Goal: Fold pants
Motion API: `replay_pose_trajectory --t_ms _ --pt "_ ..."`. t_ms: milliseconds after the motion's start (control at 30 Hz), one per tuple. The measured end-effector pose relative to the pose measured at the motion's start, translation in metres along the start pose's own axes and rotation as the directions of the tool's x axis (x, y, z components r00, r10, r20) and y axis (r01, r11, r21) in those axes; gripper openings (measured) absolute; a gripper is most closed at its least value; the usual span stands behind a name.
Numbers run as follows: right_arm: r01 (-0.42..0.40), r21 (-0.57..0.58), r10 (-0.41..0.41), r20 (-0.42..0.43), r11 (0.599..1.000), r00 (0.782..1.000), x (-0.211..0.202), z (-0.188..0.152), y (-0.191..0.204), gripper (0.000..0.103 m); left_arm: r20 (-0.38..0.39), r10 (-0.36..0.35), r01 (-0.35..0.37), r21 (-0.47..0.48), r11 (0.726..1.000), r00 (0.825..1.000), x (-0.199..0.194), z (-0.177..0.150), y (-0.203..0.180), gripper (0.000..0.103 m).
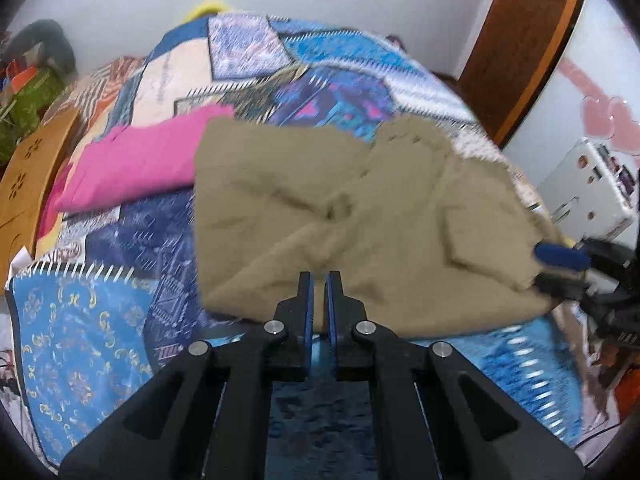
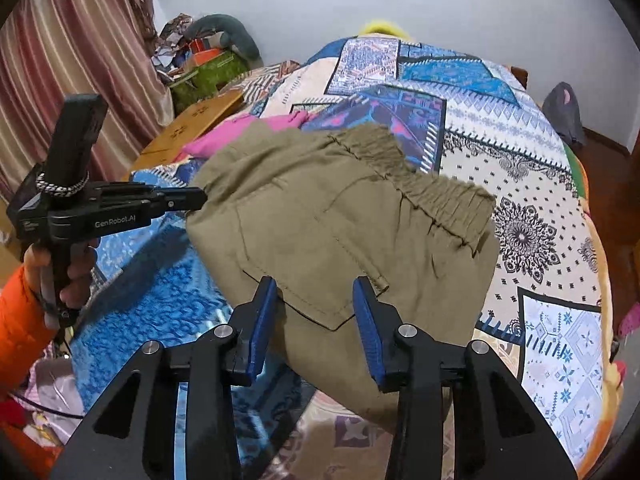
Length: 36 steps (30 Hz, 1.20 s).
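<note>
Khaki pants (image 1: 352, 216) lie folded in a bundle on the patterned bedspread (image 1: 100, 340); in the right wrist view (image 2: 332, 232) their elastic waistband is at the far side and a pocket faces up. My left gripper (image 1: 319, 280) is shut at the bundle's near edge; it shows in the right wrist view (image 2: 196, 200) with its tip against the bundle's left corner. Whether cloth is between its pads I cannot tell. My right gripper (image 2: 316, 292) is open, its fingers over the pants' near edge; in the left wrist view (image 1: 560, 268) it sits at the bundle's right corner.
A folded pink garment (image 1: 140, 160) lies on the bed left of the pants. A wooden board (image 1: 24, 184) is at the bed's left side, with a cluttered pile (image 2: 204, 64) and curtain (image 2: 68, 60) beyond. A wooden door (image 1: 528, 48) is at the right.
</note>
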State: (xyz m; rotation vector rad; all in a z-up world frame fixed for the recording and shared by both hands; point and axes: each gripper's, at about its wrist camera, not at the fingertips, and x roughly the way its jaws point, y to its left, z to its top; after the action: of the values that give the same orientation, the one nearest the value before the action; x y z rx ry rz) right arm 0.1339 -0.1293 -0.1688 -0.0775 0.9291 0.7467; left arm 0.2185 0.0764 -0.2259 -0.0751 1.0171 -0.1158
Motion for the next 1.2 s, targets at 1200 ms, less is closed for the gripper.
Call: replay_pose_trajectory --t_ms 1200 --pt "0.039 -0.21 -0.048 -0.039 0.977 0.998 0.051 0.108 -0.008 0.042 0.001 -0.07 0.07 0.027 0.997 0.998 0.022 0.013 0.006 0.029"
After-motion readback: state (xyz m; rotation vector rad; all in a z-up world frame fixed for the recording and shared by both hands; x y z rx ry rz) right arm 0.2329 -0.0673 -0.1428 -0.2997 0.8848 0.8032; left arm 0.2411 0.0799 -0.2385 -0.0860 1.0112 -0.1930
